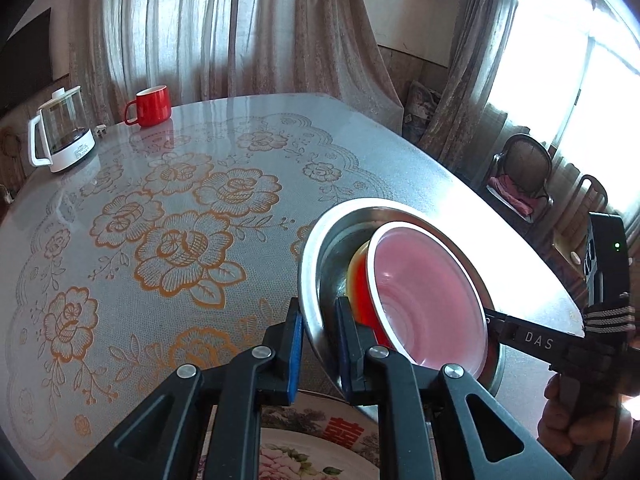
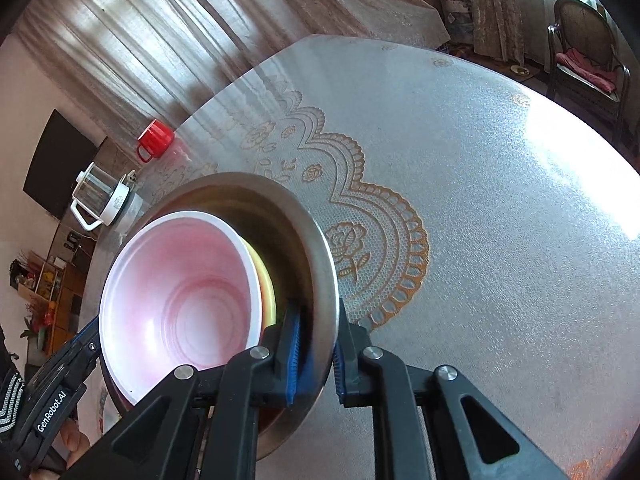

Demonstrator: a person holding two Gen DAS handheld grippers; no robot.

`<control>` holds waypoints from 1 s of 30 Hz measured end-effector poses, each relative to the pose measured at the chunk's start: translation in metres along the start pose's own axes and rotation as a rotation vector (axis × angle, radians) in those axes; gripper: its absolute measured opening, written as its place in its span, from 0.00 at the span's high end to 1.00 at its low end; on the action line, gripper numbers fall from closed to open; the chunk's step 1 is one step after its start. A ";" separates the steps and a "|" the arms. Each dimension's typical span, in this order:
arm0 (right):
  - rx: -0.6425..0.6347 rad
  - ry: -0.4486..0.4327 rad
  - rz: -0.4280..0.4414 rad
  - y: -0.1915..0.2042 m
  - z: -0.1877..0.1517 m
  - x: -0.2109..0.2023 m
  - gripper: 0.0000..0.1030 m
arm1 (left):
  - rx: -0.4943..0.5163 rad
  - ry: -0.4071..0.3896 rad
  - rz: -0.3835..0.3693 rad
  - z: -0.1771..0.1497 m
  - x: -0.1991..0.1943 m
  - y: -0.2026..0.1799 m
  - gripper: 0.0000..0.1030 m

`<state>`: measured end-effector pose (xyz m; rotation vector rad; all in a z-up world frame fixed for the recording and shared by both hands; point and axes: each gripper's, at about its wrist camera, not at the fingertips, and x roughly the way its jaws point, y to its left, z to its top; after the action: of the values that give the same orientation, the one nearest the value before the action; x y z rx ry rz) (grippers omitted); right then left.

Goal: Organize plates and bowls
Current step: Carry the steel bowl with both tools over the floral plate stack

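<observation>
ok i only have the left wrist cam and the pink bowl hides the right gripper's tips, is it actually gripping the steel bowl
observer: yes. In the right wrist view the right gripper has one blue pad inside and one outside the steel bowl rim, pressed on it.
operator: i see something yellowish under the pink bowl, reflection or a real bowl
observer: it looks real. A yellow bowl rim shows just under the pink bowl, nested between it and the steel.
</observation>
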<state>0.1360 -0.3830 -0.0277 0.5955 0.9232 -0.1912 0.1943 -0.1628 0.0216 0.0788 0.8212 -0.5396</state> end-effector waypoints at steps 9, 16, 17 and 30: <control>-0.004 -0.024 0.046 0.001 -0.005 -0.014 0.88 | -0.012 -0.053 0.013 -0.010 -0.025 -0.005 0.85; -0.011 -0.036 0.071 0.004 -0.010 -0.023 0.88 | -0.014 -0.078 0.018 -0.018 -0.042 -0.006 0.85; -0.014 -0.040 0.074 0.003 -0.013 -0.027 0.88 | -0.014 -0.081 0.019 -0.019 -0.045 -0.006 0.85; -0.034 -0.063 0.095 0.010 -0.010 -0.036 0.88 | -0.001 -0.087 0.015 -0.014 -0.053 -0.010 0.84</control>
<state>0.1116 -0.3728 0.0007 0.5973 0.8337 -0.1084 0.1503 -0.1454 0.0510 0.0600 0.7359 -0.5245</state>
